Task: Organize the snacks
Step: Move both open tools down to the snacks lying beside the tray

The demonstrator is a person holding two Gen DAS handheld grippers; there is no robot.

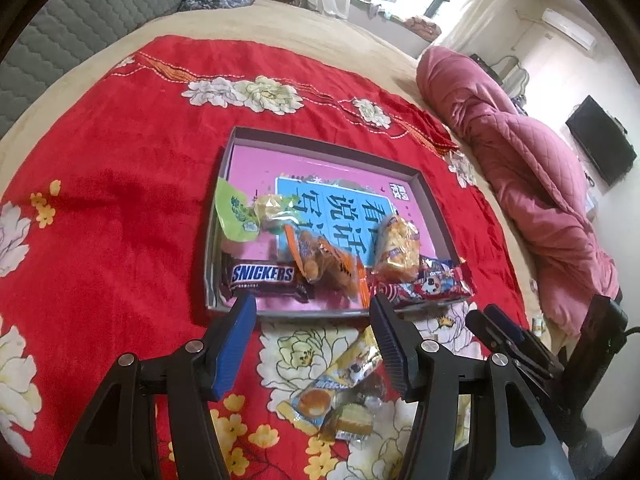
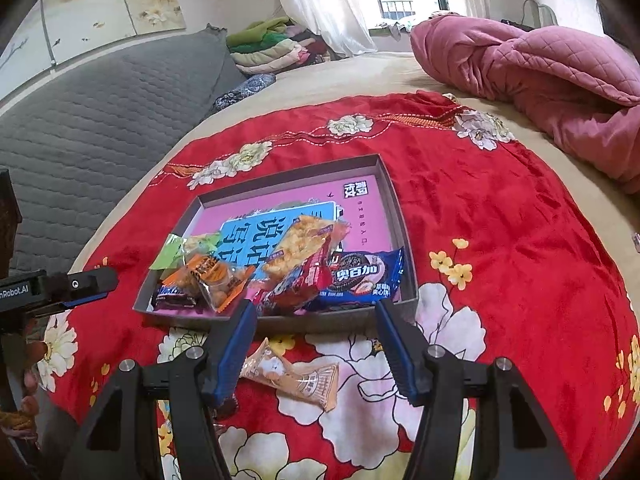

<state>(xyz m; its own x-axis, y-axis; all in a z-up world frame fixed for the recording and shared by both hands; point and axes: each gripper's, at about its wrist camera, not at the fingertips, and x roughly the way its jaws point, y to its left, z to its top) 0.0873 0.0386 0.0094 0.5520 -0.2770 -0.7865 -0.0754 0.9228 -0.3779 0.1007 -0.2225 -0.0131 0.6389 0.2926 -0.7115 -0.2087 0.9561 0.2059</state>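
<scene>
A shallow grey box (image 1: 334, 144) (image 2: 394, 208) with a pink printed bottom lies on the red floral cloth. Inside it are a Snickers bar (image 1: 262, 276), a green packet (image 1: 234, 216), an orange packet (image 1: 326, 262) (image 2: 214, 276), a yellow cracker pack (image 1: 396, 250) (image 2: 296, 246), a red wrapper (image 1: 428, 282) and a blue Oreo pack (image 2: 362, 278). My left gripper (image 1: 314, 306) is open and empty, just short of the box's near wall. Loose snack packets (image 1: 338, 388) lie on the cloth between its fingers. My right gripper (image 2: 314, 310) is open and empty above a pale orange packet (image 2: 296, 376).
The red cloth (image 1: 120, 184) covers a beige bed. A pink quilt (image 1: 532, 176) (image 2: 540, 76) is bunched at the right. A grey padded headboard (image 2: 100, 108) and folded clothes (image 2: 272, 48) stand at the back. The right gripper shows at the lower right of the left wrist view (image 1: 512, 340).
</scene>
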